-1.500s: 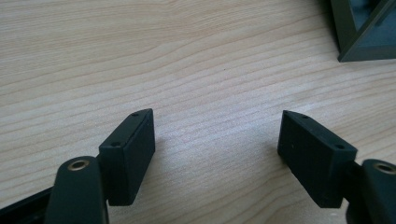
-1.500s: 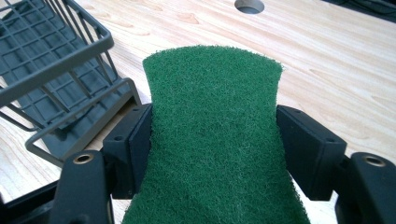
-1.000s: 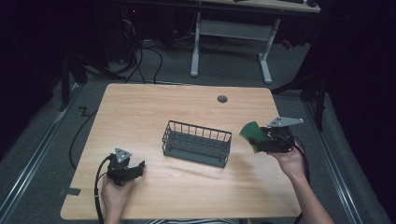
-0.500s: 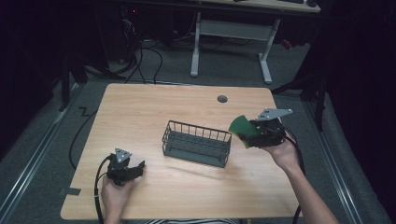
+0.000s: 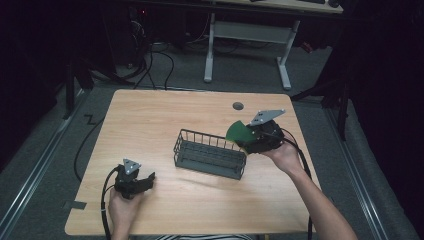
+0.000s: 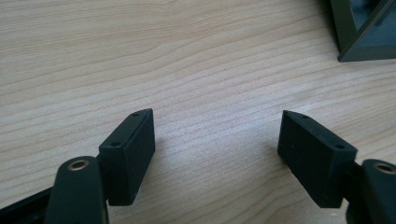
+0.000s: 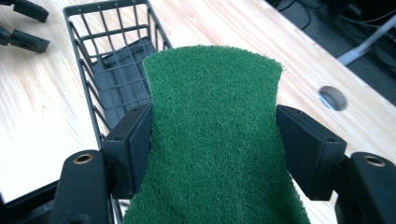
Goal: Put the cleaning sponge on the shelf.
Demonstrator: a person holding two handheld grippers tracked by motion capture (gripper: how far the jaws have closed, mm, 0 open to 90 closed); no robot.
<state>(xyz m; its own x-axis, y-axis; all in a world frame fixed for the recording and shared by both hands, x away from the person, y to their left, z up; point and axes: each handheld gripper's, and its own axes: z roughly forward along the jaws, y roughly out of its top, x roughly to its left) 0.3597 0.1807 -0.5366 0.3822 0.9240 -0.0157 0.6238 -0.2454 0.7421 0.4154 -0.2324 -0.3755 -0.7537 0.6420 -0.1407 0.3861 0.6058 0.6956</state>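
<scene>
Right gripper [image 5: 246, 138]: we see its jaws pressed against both edges of a green scouring pad [image 7: 217, 140], which bows slightly inward where they pinch it.
Pad position: we find it held in the air over the right end of the wire basket [image 5: 210, 152], its free end sticking out toward the basket — in the right gripper view the basket's open top lies just beyond and below the pad's tip.
Left gripper [image 5: 141, 182]: we see its jaws spread wide with bare wood between them — nothing held.
Left gripper placement: we see it low over the near left part of the table [image 5: 150, 120], in the person's left hand [image 5: 122, 207], well apart from the basket.
Basket: we see it sitting near the middle of the table, dark wire, long and narrow, with a solid dark floor.
Table detail: we note a round cable hole [image 5: 238, 106] near the far edge, beyond the right gripper.
Right hand [image 5: 286, 156]: we see it grasping the right gripper from behind, forearm coming in from the lower right.
</scene>
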